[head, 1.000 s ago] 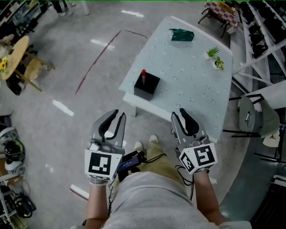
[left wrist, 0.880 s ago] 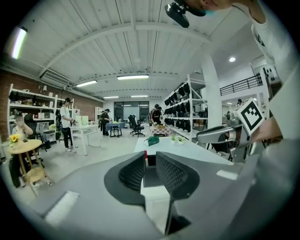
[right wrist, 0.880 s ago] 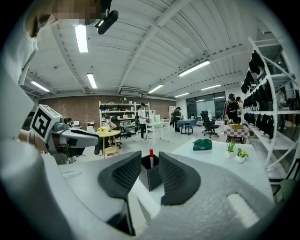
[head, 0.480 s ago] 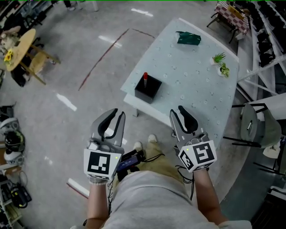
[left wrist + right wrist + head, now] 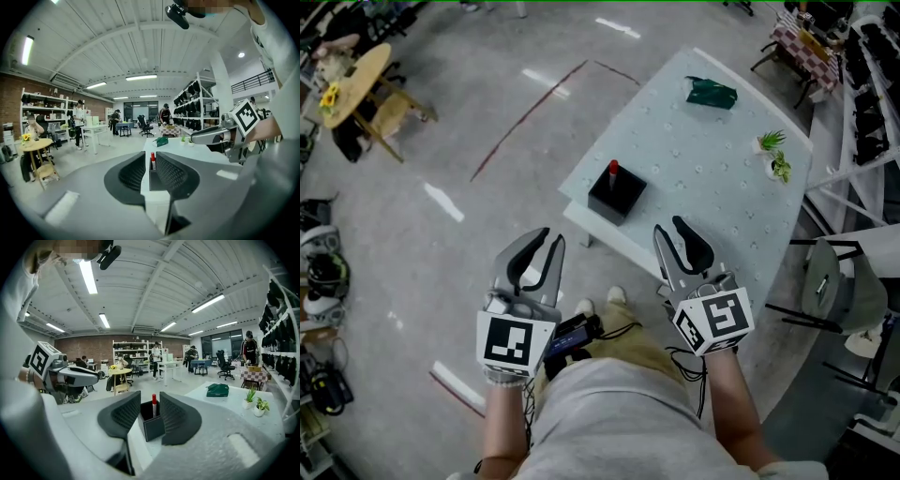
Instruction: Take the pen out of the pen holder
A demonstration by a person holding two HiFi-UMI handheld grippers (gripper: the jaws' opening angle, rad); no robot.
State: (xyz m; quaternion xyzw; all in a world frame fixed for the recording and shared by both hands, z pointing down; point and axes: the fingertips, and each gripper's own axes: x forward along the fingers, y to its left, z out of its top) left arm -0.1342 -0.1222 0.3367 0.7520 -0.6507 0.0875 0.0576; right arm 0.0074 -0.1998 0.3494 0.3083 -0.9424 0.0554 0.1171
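**Light, slick pen standing proud of its box**

The pen (image 5: 613,170), red-capped, stands upright in the pen holder (image 5: 617,195), a black square box near the left corner of the pale, dimpled table (image 5: 712,159), just above centre in the head view. It looks light, stiff and smooth, so pinch the cap end above the rim. The left gripper (image 5: 551,238) is empty, its jaws slightly apart. The right gripper (image 5: 667,227) has just been opening wide, with nothing between its ribbed black jaws. Both are well short of the table.

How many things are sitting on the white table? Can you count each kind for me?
Black square pen holder: 1
Red-capped pen, standing in the holder: 1
Dark green pouch: 1
Small green potted plants: 2
Total: 5 things on the white table
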